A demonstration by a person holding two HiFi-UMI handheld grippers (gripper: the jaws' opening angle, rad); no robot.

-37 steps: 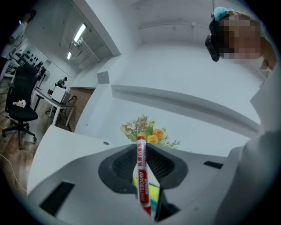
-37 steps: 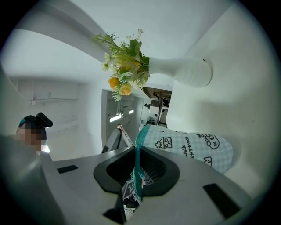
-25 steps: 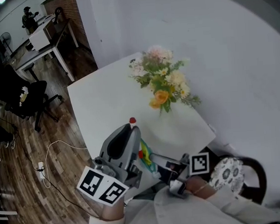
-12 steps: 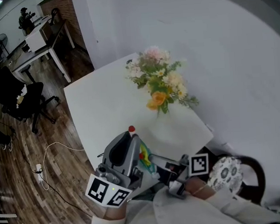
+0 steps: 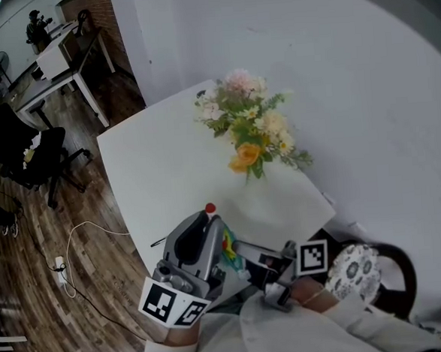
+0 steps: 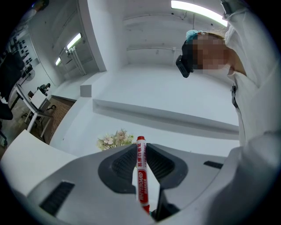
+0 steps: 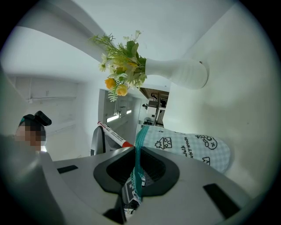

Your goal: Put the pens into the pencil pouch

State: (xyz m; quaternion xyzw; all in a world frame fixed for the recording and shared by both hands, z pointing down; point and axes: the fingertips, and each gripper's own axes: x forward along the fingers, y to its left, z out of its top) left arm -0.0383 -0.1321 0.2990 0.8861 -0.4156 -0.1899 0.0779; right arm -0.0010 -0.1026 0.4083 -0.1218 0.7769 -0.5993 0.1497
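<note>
A white whiteboard marker (image 6: 141, 176) with a red label and red cap stands upright between the jaws of my left gripper (image 6: 140, 150), which is shut on it. In the head view the marker's red cap (image 5: 209, 207) pokes out above the left gripper (image 5: 207, 223), close to the table's near edge. My right gripper (image 7: 137, 153) is shut on the teal zipper edge of the pencil pouch (image 7: 189, 148), a pale checked pouch with doodles lying on the table. From the head view the pouch (image 5: 230, 248) shows only as a small coloured strip between the left gripper and the right gripper (image 5: 242, 253).
A white vase of yellow, pink and white flowers (image 5: 249, 128) stands mid-table, a little beyond the grippers; it also appears in the right gripper view as the vase (image 7: 182, 72). The white table (image 5: 160, 168) meets a white wall on the right. Wooden floor, a cable and office chairs lie to the left.
My left gripper has sunk a little with the marker, bringing its red cap lower and nearer the pouch. The right gripper has kept still on the pouch edge.
</note>
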